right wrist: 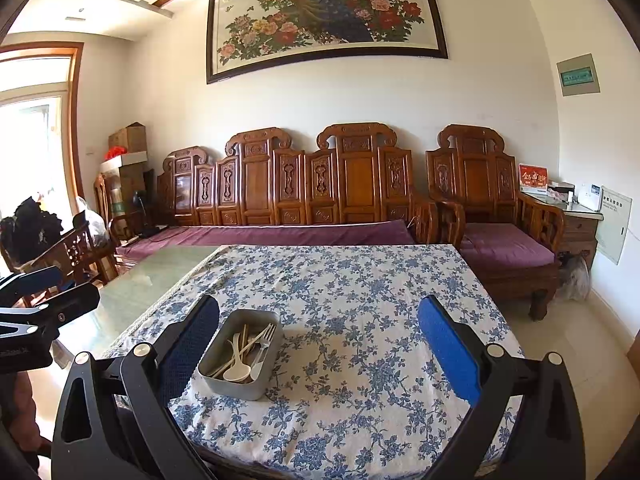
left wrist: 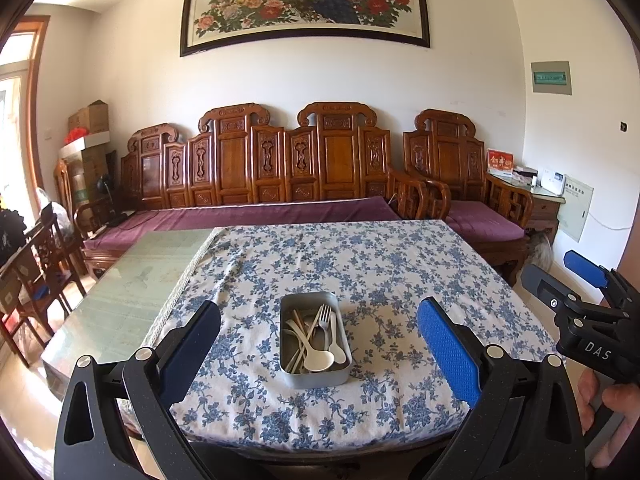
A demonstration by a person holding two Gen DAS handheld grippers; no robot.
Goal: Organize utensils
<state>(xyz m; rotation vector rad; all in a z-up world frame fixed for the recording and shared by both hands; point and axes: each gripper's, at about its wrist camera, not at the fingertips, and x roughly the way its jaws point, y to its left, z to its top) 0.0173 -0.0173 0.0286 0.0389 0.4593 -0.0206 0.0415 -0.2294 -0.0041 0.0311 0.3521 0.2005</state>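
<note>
A grey metal tin (left wrist: 289, 372) stands on the blue floral tablecloth (left wrist: 380, 280) near the table's front edge. In it lie a white spoon (left wrist: 318, 358), a metal fork (left wrist: 322, 316), chopsticks and other pale utensils. My left gripper (left wrist: 318, 334) is open and empty, held back from the tin, its fingers wide on either side. My right gripper (right wrist: 318, 336) is open and empty too; the tin (right wrist: 224, 380) lies by its left finger (right wrist: 192, 344), with the spoon (right wrist: 238, 372) and fork (right wrist: 266, 336) inside. The right gripper also shows at the left wrist view's right edge (left wrist: 580, 280).
The cloth covers the right part of a green glass-topped table (left wrist: 132, 280). A carved wooden sofa (left wrist: 260, 168) with purple cushions runs behind the table, an armchair (left wrist: 472, 184) to its right. Wooden chairs (left wrist: 44, 256) stand at the left.
</note>
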